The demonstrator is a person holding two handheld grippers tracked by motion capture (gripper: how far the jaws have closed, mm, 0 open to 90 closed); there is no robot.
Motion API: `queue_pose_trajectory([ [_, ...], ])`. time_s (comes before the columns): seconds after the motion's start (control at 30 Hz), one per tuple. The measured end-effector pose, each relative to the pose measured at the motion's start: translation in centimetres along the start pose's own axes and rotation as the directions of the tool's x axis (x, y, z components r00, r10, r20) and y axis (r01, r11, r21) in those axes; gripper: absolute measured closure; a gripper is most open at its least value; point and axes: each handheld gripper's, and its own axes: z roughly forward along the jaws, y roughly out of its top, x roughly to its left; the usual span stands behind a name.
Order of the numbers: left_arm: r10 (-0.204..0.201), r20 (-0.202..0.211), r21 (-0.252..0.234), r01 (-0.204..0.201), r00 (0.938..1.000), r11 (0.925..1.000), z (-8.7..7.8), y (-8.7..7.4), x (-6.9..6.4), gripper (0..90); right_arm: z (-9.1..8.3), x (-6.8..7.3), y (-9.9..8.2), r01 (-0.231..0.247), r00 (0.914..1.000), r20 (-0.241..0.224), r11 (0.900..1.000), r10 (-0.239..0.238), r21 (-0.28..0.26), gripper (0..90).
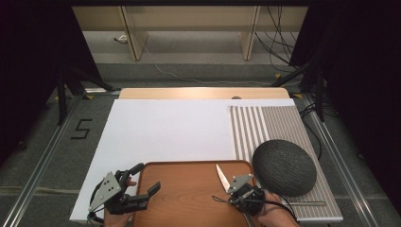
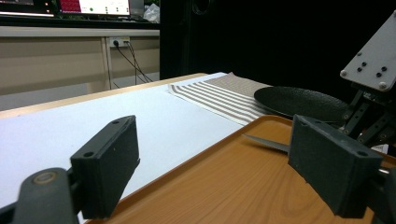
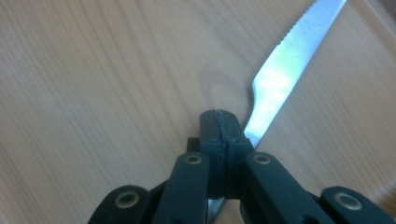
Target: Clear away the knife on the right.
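Right tool point(image 1: 235, 185) grips knife point(image 1: 221, 174), tip pointing away.

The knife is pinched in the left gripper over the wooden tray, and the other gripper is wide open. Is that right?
Not quite. The knife is pinched in the right gripper, not the left, as the high view and the right gripper view show. It is over the wooden tray, and the other one, the left gripper, is wide open.
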Motion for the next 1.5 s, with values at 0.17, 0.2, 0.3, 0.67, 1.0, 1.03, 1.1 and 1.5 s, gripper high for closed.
queue_pose_trajectory([
  [0.17,0.000,0.000,0.000,0.000,1.0000,1.0000,0.0,0.0,0.0,16.1,-0.2,-0.4,-0.3,-0.014,0.9999,0.007,0.9999,0.014,0.007,90.0],
  [0.2,0.001,-0.001,0.000,-0.001,1.0000,1.0000,0.0,0.0,0.0,16.1,-0.2,-0.5,-0.4,-0.013,0.9999,0.008,0.9999,0.013,0.010,90.0],
  [0.3,0.000,0.000,0.000,0.000,1.0000,1.0000,0.0,0.0,0.0,16.1,-0.3,-0.7,-0.6,-0.017,0.9998,0.005,0.9997,0.017,0.016,90.0],
  [0.67,0.001,-0.001,0.000,-0.001,1.0000,1.0000,-0.1,0.0,0.0,16.1,-0.9,-1.2,-1.5,-0.033,0.9993,0.017,0.9988,0.032,0.035,90.0],
  [1.0,0.005,-0.002,0.003,-0.005,1.0000,1.0000,0.0,0.0,0.0,16.1,-1.4,-1.7,-2.4,-0.062,0.9980,0.017,0.9977,0.062,0.027,90.0],
  [1.03,0.004,-0.001,0.004,-0.004,1.0000,1.0000,0.0,0.0,0.0,16.1,-1.4,-1.7,-2.5,-0.067,0.9976,0.018,0.9974,0.066,0.027,90.0],
  [1.1,0.004,0.000,0.004,-0.004,1.0000,1.0000,0.0,0.0,0.0,16.1,-1.5,-1.7,-2.7,-0.070,0.9974,0.019,0.9971,0.070,0.029,90.0],
  [1.5,0.003,-0.001,0.003,-0.003,1.0000,1.0000,0.0,0.0,0.0,16.1,-2.1,-2.1,-3.4,-0.106,0.9942,0.022,0.9941,0.105,0.024,90.0],
])
